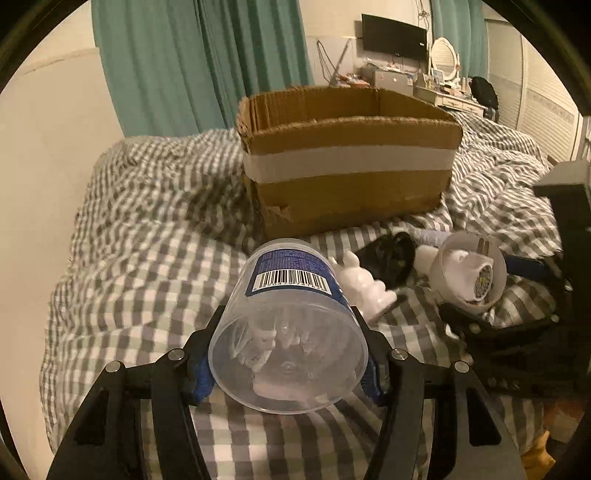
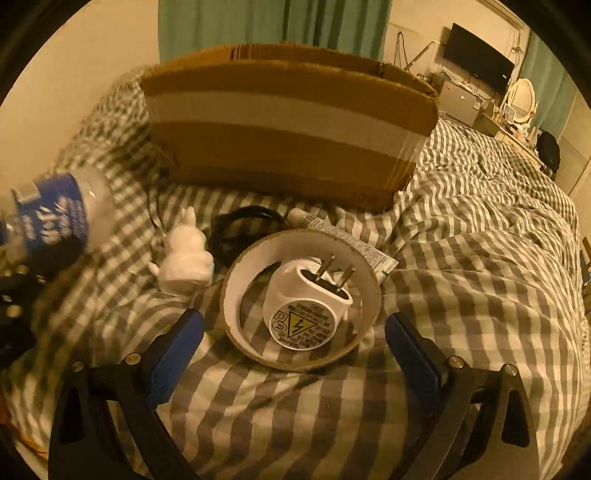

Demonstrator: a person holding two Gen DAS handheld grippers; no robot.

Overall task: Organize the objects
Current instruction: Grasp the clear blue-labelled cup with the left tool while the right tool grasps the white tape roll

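Observation:
My left gripper (image 1: 288, 369) is shut on a clear plastic jar with a blue label (image 1: 291, 325), held above the checked bedcover; the jar also shows blurred at the left of the right wrist view (image 2: 55, 221). My right gripper (image 2: 293, 339) is open, its blue pads on either side of a tape roll (image 2: 236, 291) with a white plug adapter (image 2: 306, 314) inside it. The tape roll (image 1: 439, 269) also shows in the left wrist view. A white rabbit figurine (image 2: 186, 258), a black cable (image 2: 236, 229) and a small tube (image 2: 332, 229) lie behind. An open cardboard box (image 2: 280, 133) stands beyond.
The cardboard box (image 1: 347, 162) sits mid-bed on the rumpled checked cover (image 2: 480, 258). A cream wall is at the left, green curtains behind. A desk with a monitor (image 1: 393, 35) and mirror is at the far right.

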